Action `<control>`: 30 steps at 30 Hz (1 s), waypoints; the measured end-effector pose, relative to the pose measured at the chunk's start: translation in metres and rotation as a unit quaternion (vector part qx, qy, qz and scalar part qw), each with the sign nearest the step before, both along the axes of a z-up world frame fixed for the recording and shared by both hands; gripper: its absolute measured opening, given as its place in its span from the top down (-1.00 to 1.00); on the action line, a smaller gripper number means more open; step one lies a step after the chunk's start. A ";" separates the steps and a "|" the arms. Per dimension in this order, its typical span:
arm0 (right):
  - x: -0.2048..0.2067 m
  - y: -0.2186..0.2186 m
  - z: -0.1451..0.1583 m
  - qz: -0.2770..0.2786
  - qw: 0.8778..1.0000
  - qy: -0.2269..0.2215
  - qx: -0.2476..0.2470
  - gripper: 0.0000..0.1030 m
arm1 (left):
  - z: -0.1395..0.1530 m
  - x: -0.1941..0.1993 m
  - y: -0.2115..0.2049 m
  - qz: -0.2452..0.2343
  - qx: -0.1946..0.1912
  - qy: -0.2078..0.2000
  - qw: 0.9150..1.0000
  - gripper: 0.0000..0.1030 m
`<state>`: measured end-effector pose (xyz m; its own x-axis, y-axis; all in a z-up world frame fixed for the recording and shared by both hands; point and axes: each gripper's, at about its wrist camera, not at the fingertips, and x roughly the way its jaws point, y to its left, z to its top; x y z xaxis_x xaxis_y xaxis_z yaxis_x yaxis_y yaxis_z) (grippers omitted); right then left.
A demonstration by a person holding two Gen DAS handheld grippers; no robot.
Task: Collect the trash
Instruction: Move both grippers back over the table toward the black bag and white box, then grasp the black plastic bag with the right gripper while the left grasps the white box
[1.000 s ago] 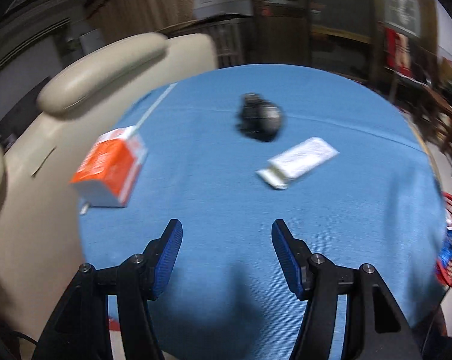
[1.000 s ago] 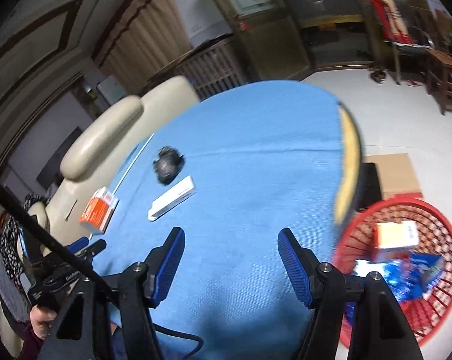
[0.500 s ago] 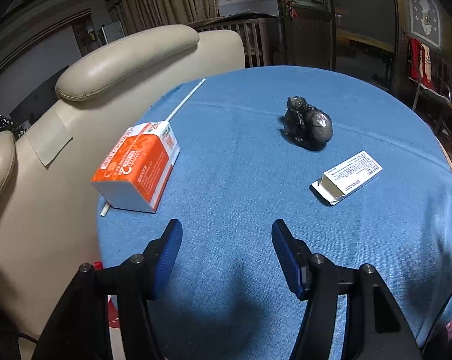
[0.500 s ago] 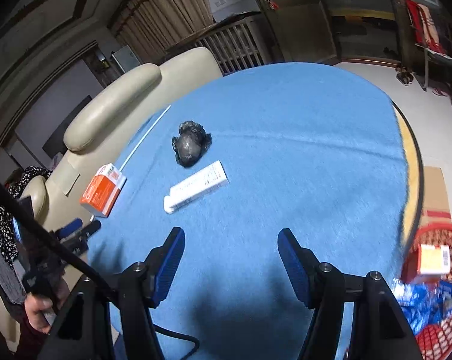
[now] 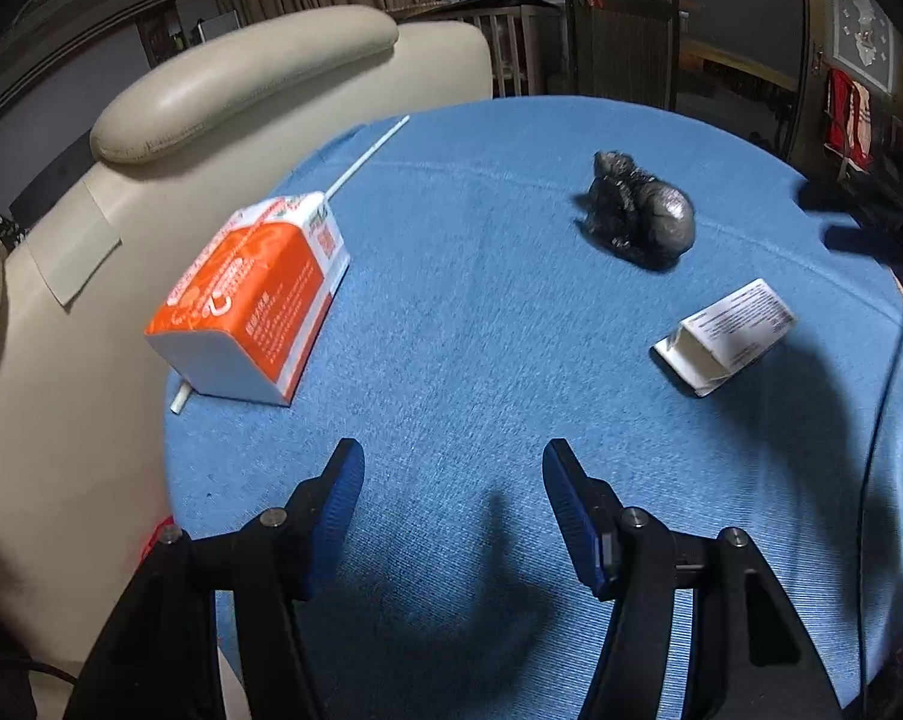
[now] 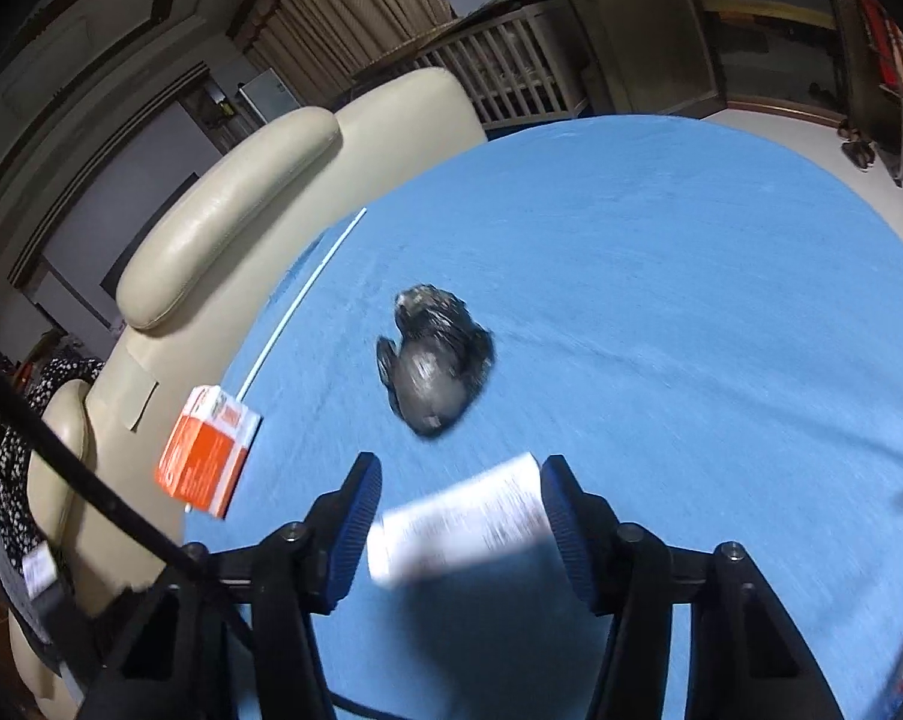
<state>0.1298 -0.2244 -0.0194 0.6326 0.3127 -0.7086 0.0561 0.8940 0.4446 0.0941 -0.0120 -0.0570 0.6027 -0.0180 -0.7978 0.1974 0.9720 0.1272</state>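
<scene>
Right tool [image 6: 460, 516] now closing around white box [image 6: 460, 519].

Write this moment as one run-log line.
left claw: open, empty | right claw: closing, white box between pads, not yet gripped | orange carton, black bag: on table

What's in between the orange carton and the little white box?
Only bare blue tablecloth lies between the orange carton and the white box, seen in the left wrist view. The black crumpled bag sits farther back.
</scene>
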 end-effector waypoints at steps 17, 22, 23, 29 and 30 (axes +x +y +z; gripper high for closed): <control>0.109 0.048 -0.056 0.002 0.998 0.065 -0.017 0.42 | -0.002 0.013 0.009 -0.008 -0.010 0.008 1.000 -0.22; 0.067 0.011 -0.034 -0.012 1.000 0.025 -0.007 0.42 | 0.005 0.034 -0.023 -0.085 -0.063 0.032 0.994 -0.32; 0.056 0.001 -0.030 -0.017 1.000 0.020 -0.005 0.42 | 0.005 0.038 -0.031 -0.098 -0.070 0.039 0.992 -0.37; -0.011 -0.052 -0.026 -0.056 0.998 0.011 0.007 0.42 | 0.003 0.058 -0.092 -0.190 -0.068 0.058 0.978 -0.41; -0.025 -0.061 -0.027 -0.062 0.998 0.013 0.009 0.42 | 0.002 0.059 -0.103 -0.213 -0.062 0.064 0.973 -0.41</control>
